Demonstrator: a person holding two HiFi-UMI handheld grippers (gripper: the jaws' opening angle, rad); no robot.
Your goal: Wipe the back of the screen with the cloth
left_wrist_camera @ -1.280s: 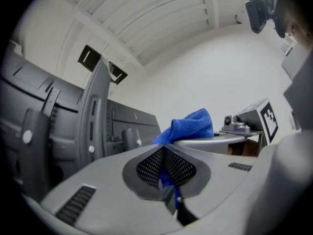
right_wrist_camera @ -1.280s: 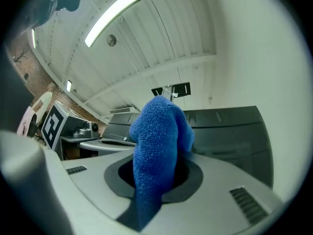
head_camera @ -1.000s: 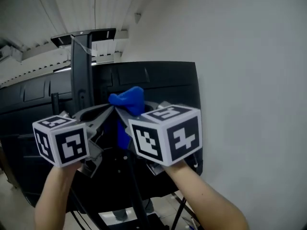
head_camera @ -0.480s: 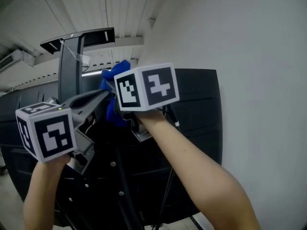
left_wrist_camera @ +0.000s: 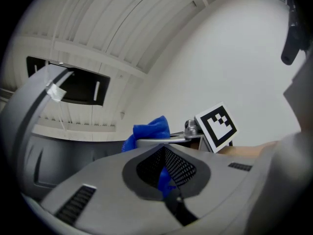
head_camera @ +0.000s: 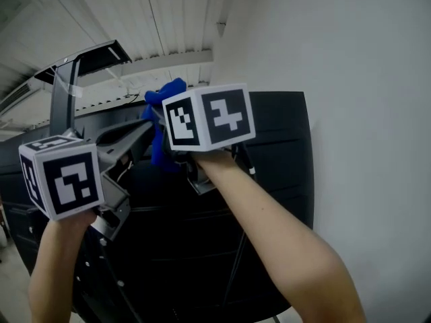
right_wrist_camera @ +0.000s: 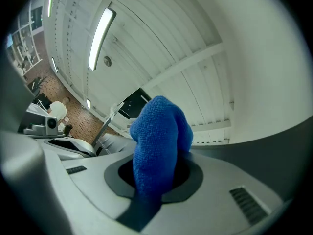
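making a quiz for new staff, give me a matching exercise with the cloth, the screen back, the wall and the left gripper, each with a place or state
Things:
1. blue fuzzy cloth
2. black plastic screen back
3. plain white wall
4. left gripper

Places or states:
a. fills the right side of the head view
b. fingers shut, a blue scrap between them
c. bunched up in the fingers of the right gripper
d. dark panel behind and below both grippers

Pairs: 1-c, 2-d, 3-a, 4-b

Left gripper (left_wrist_camera: 165, 153), jaws closed on a sliver of blue cloth (left_wrist_camera: 149, 130). The cloth's bulk bunches at 11 o'clock beyond the tips; a marker cube (left_wrist_camera: 216, 126) lies at 2 o'clock.
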